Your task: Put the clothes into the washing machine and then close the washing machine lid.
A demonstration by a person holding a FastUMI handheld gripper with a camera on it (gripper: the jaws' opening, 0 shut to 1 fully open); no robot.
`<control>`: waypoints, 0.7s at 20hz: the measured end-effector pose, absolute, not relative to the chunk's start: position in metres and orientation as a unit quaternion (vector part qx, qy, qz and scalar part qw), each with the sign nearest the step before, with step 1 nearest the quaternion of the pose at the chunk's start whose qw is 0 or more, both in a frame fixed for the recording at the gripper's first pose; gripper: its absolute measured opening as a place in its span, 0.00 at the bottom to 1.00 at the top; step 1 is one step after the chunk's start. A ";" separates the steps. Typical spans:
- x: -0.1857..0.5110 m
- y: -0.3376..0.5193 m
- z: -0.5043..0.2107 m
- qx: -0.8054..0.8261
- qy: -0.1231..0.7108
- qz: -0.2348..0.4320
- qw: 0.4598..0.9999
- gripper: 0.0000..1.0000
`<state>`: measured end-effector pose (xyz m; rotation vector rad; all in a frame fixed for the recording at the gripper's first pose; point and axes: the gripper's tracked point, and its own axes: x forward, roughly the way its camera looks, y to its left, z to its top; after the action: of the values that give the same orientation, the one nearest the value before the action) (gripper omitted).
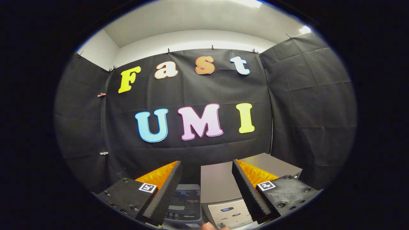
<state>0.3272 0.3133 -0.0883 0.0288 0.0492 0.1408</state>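
My gripper (207, 166) is open, its two fingers spread wide with nothing between them. Below and just ahead of the fingers stands a grey washing machine (219, 183) with a flat top and a control panel (228, 214) on its near face. To its left, between the fingers, a darker appliance top with a window-like lid (185, 201) is partly seen. I cannot tell whether any lid stands open. A fingertip of a person's hand (209, 226) shows at the very bottom.
The black cloth wall of the booth rises behind and on both sides of the machines. A second grey box top (271, 164) sits beyond the right finger, close to the right wall.
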 end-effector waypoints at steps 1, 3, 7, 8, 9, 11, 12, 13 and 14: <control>0.328 0.314 -0.088 0.014 0.023 0.070 0.997 0.98; 0.328 0.313 -0.088 0.014 0.023 0.071 0.997 0.98; 0.328 0.313 -0.087 0.015 0.022 0.071 0.997 0.98; 0.328 0.313 -0.087 0.015 0.022 0.071 0.997 0.98; 0.328 0.314 -0.088 0.014 0.023 0.072 0.997 0.98; 0.328 0.313 -0.087 0.015 0.023 0.072 0.997 0.98; 0.327 0.313 -0.087 0.015 0.023 0.072 0.997 0.98; 0.327 0.314 -0.087 0.015 0.022 0.072 0.997 0.98; 0.327 0.313 -0.087 0.014 0.022 0.072 0.997 0.98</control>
<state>0.3272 0.3131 -0.0870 0.0288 0.0438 0.1446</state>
